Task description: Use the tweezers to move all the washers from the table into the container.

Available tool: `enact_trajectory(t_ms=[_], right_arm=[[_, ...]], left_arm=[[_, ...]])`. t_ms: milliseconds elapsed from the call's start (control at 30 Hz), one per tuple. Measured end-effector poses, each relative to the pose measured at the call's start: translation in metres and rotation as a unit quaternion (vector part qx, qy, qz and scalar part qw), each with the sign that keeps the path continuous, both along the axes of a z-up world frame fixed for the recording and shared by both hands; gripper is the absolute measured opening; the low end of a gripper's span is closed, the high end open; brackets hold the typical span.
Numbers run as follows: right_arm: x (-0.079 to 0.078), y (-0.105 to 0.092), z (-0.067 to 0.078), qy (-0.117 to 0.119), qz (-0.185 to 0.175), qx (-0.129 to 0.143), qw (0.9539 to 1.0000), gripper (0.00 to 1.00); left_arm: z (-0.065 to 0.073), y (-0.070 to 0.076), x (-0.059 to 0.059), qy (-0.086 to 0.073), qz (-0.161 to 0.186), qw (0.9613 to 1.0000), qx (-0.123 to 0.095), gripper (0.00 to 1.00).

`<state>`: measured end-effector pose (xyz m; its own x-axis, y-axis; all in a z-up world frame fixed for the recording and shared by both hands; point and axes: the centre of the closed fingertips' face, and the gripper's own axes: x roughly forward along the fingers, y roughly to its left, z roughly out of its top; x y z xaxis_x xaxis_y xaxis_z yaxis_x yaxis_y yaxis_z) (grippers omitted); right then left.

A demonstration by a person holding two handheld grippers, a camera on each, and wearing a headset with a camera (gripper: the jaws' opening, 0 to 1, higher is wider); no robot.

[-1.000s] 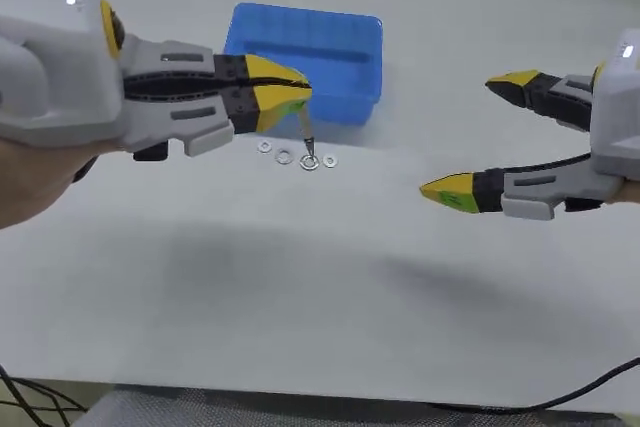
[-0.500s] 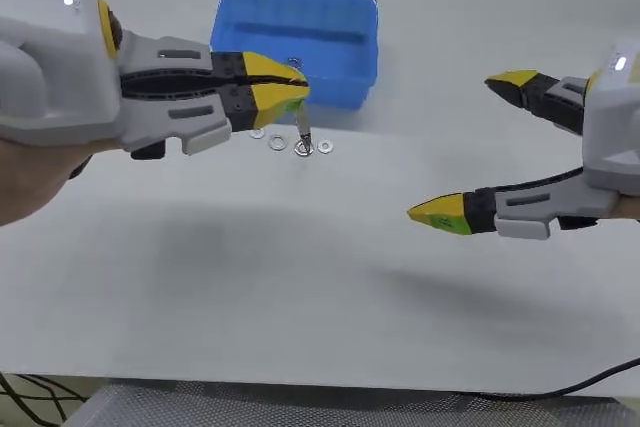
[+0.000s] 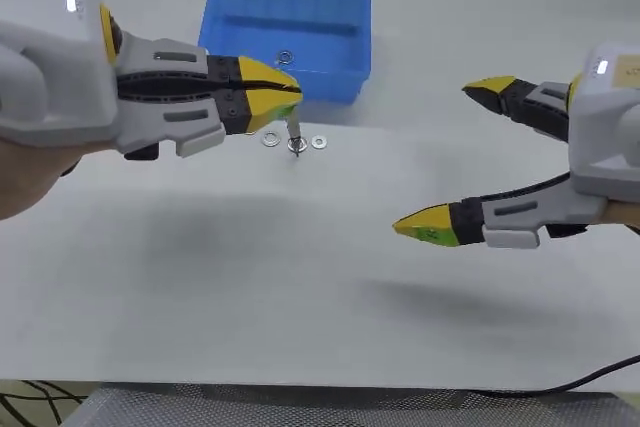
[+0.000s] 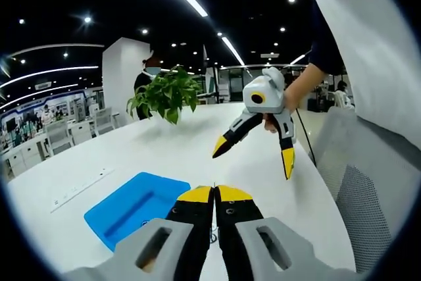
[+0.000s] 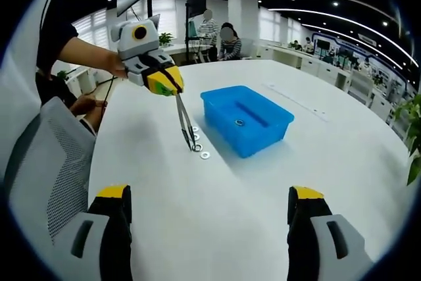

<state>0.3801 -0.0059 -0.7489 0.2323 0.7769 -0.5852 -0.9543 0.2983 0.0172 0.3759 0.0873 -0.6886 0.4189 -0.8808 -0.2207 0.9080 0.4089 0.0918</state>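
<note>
**Left gripper** (image 3: pixel 290 97) — upper left of the head view. Its jaws are pressed together on the tweezers (image 3: pixel 293 132), which hang from the yellow tips down to the table (image 3: pixel 250 277). In the right gripper view it sits upper left, with the tweezers (image 5: pixel 185 123) slanting down and to the right.

**Right gripper** (image 3: pixel 430 158) — right side of the head view. Its jaws are spread wide with nothing between them. In the left gripper view it shows right of centre (image 4: pixel 251 165), held over the white tabletop.

**Washers** (image 3: pixel 297 146) — a short row on the table, just below the container's near wall, at upper centre of the head view. The tweezer tip meets the middle washer of the row. Whether that washer is pinched cannot be told. In the right gripper view the row (image 5: pixel 197 147) lies at frame centre, just left of the container.

**Container** (image 3: pixel 330 82) — a blue rectangular tray at top centre of the head view, open side up. It is right of centre in the right gripper view (image 5: pixel 263 133) and lower left in the left gripper view (image 4: pixel 118 218).

**Single washer** (image 3: pixel 286 57) — lying on the container floor, also seen in the right gripper view (image 5: pixel 239 122).

**Plant** (image 4: pixel 164 93) — leafy and green, at the far end of the table, upper left of centre in the left gripper view.
</note>
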Motion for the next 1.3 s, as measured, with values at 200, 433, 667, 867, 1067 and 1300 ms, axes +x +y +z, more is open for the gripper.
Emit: enact_trajectory(t_ms=[200,433,667,867,1067,1300], right_arm=[[-0.003,0.007,-0.002,0.004,0.007,0.003,1.0000,0.99],[-0.012,0.030,-0.002,0.006,0.062,0.009,0.9980,0.90],[-0.014,0.073,-0.001,0.015,0.119,0.022,0.9925,0.76],[-0.008,0.098,-0.004,0.010,0.147,0.028,0.9886,0.59],[-0.003,0.109,-0.020,0.013,0.168,0.014,0.9856,0.43],[-0.002,0.117,-0.021,0.003,0.181,0.014,0.9834,0.26]], left_arm=[[-0.002,-0.003,-0.003,0.004,-0.015,0.9999,-0.002,0.04],[-0.002,-0.001,-0.003,0.018,-0.055,0.9983,0.011,0.04],[-0.001,-0.002,0.003,0.027,-0.080,0.9960,0.027,0.04],[-0.002,-0.007,0.001,0.031,-0.100,0.9939,0.035,0.04],[-0.003,-0.006,0.000,0.037,-0.108,0.9927,0.038,0.05],[-0.003,-0.011,-0.002,0.042,-0.116,0.9918,0.034,0.05]])
